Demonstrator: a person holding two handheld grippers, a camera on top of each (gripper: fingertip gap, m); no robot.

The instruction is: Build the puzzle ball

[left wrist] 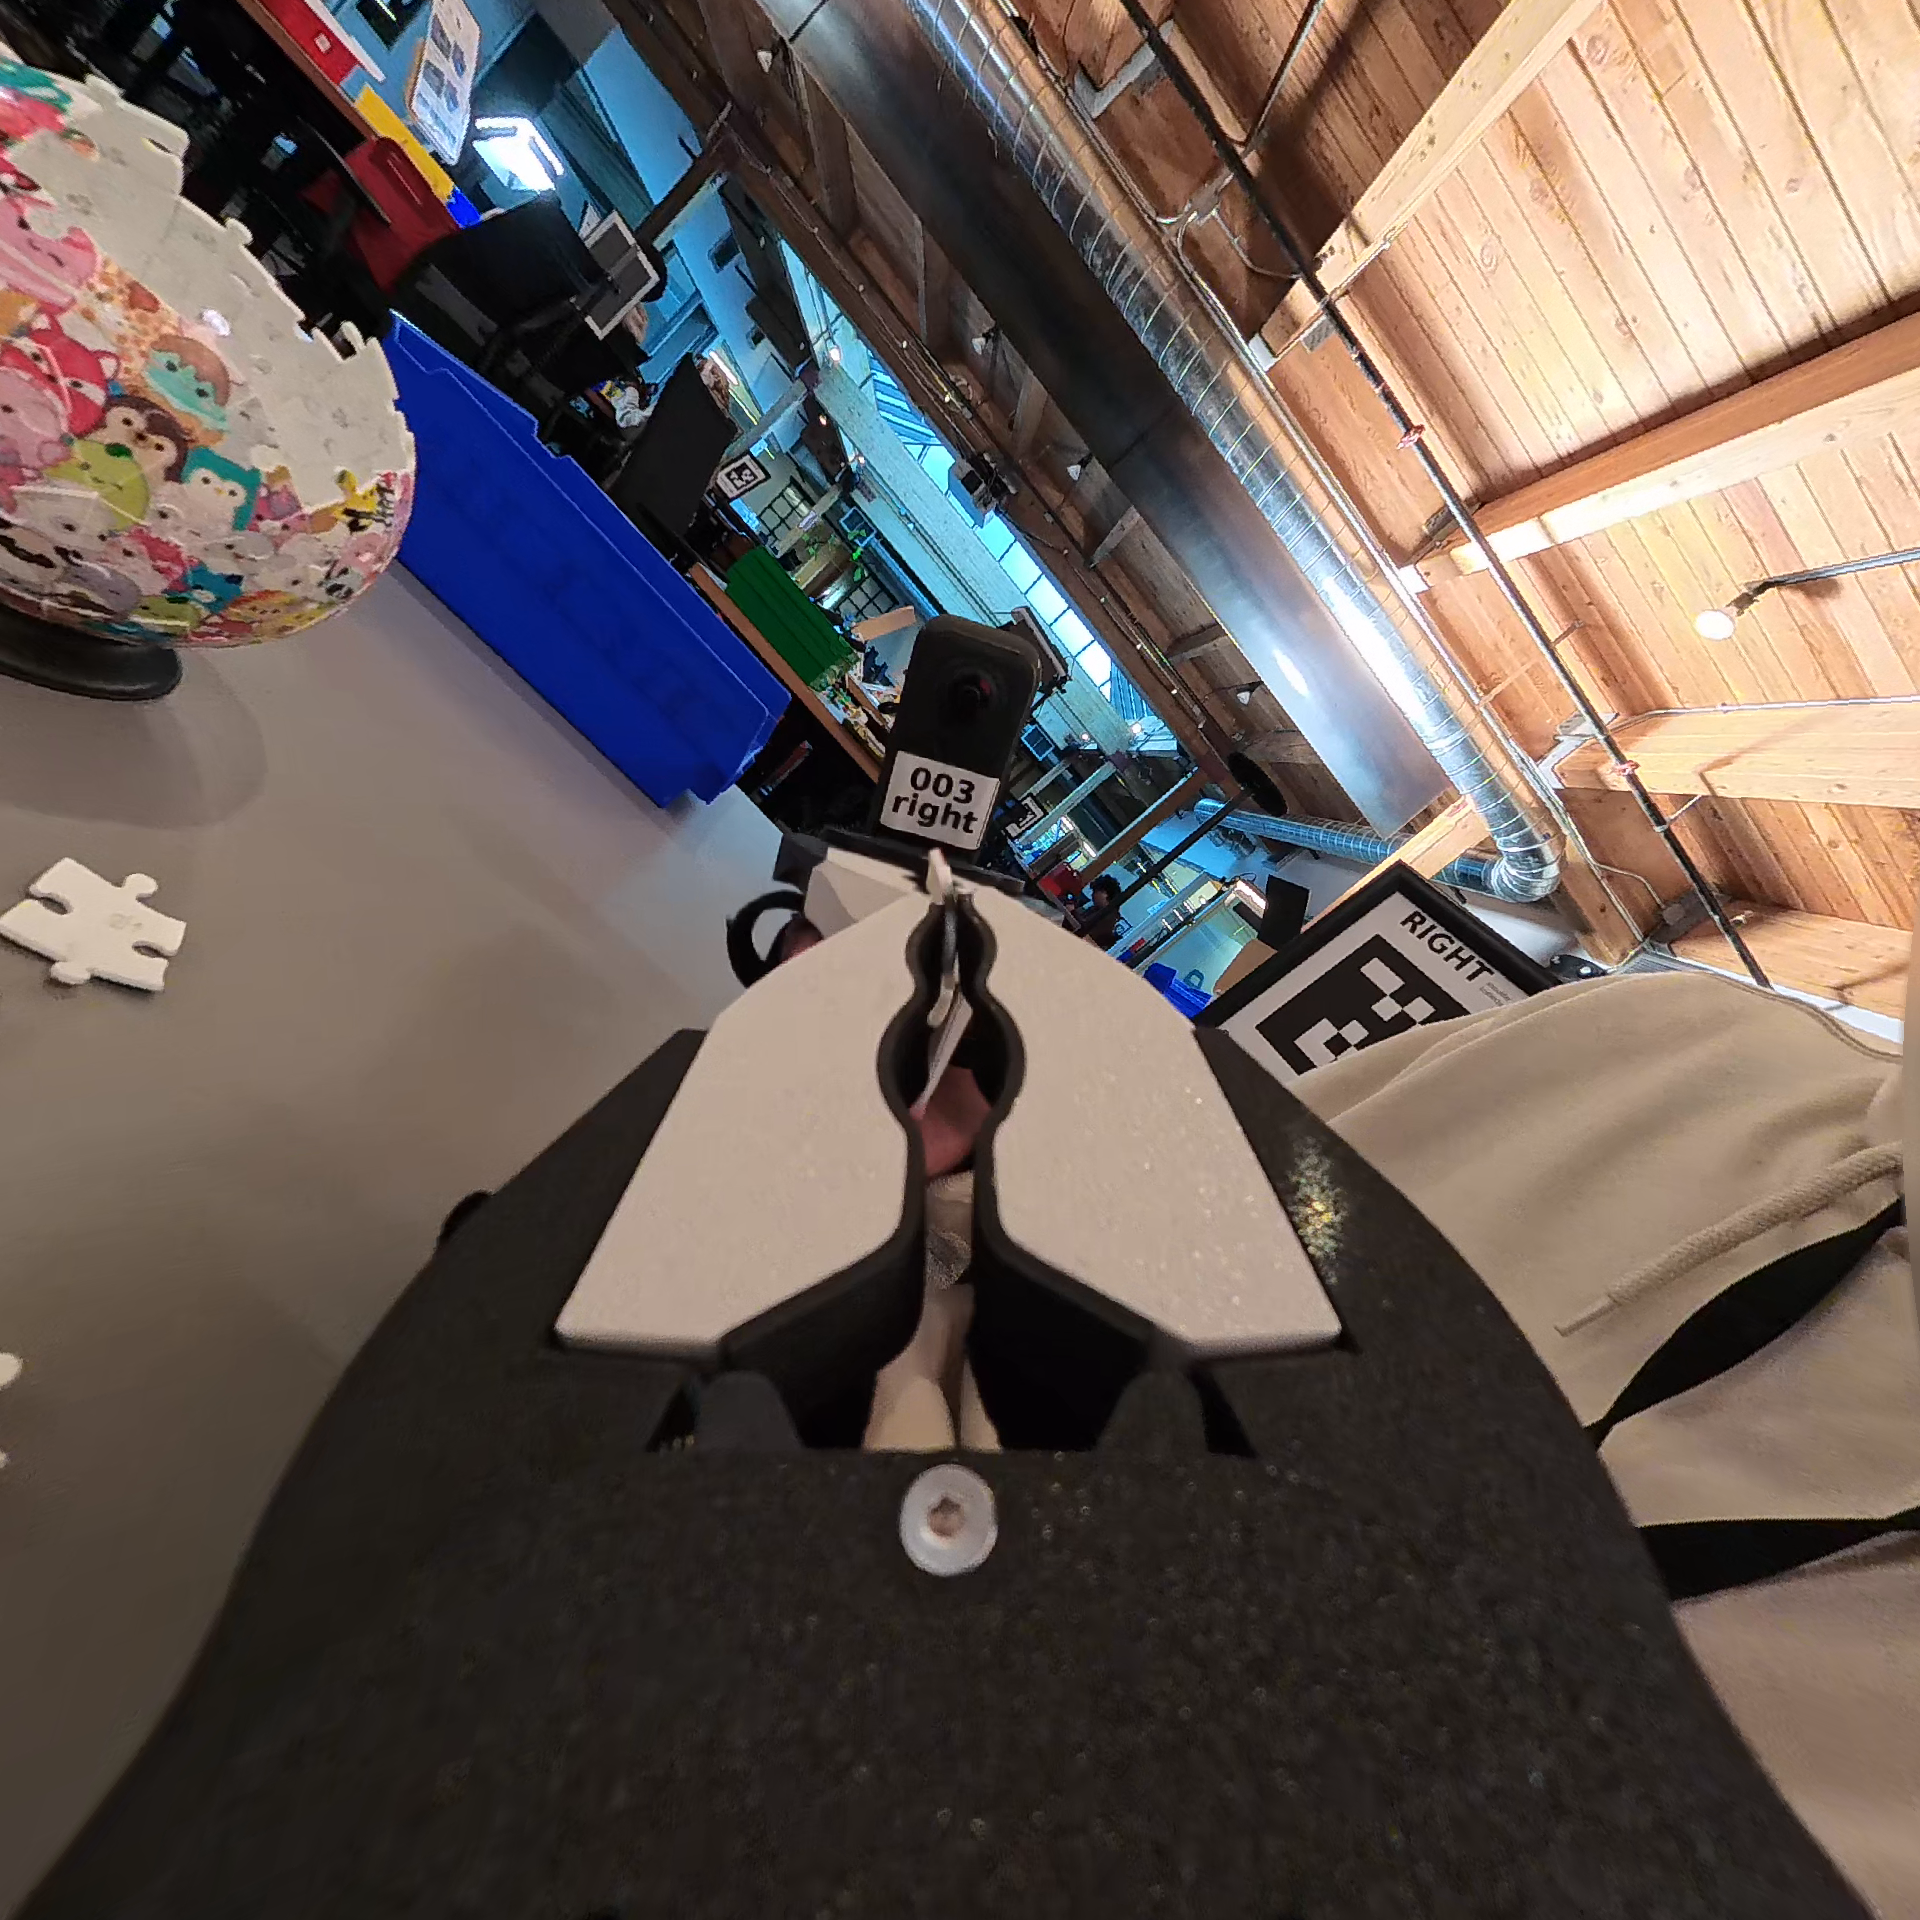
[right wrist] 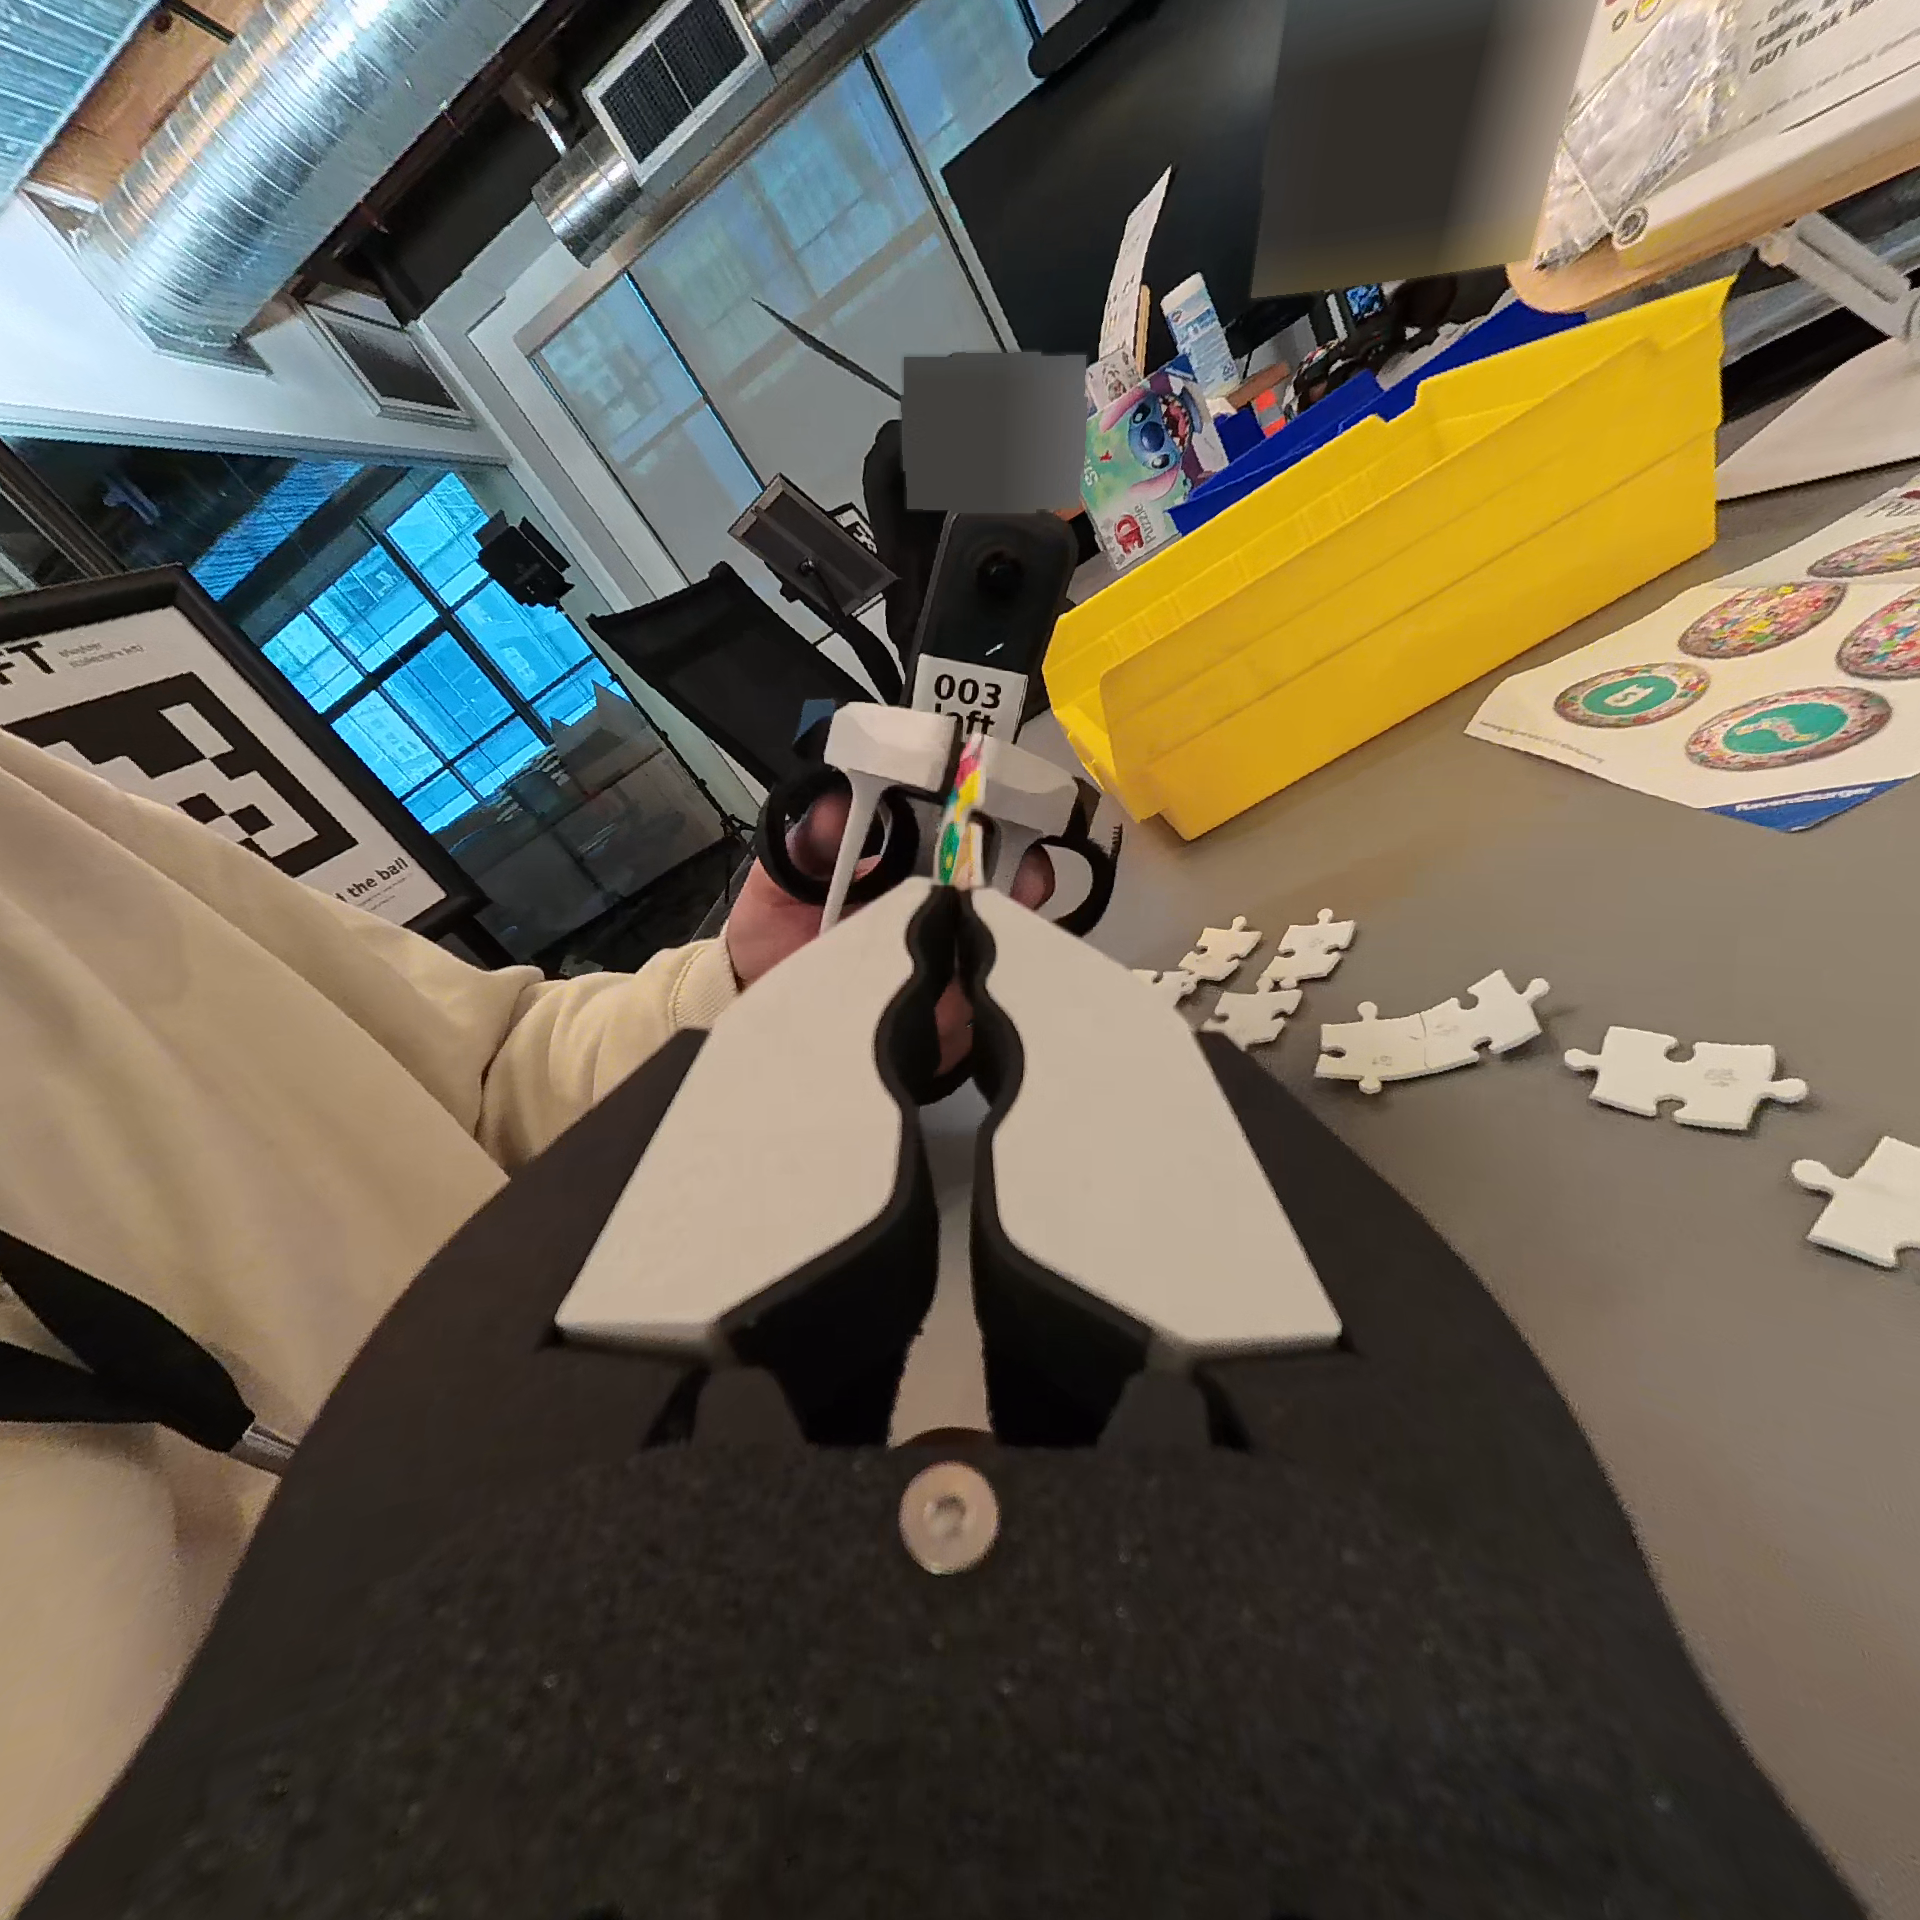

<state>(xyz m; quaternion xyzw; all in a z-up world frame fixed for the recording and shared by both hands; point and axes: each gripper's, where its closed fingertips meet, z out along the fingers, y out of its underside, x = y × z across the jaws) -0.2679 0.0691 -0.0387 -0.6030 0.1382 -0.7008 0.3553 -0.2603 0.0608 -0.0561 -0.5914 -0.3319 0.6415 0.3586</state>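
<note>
Left wrist view shows the half-built puzzle ball (left wrist: 177, 416), colourful outside and white inside, on a black stand upon the grey table (left wrist: 416, 987). Left tool (left wrist: 948, 914) and right tool (right wrist: 951, 902) both pinch one puzzle piece (right wrist: 961, 831) between them.

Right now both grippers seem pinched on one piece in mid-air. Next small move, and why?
Probably open the right gripper and let the left gripper keep the piece. Both are shut on it edge-on, facing each other above the table, so neither can carry it to the half-built ball until one lets go.
</note>
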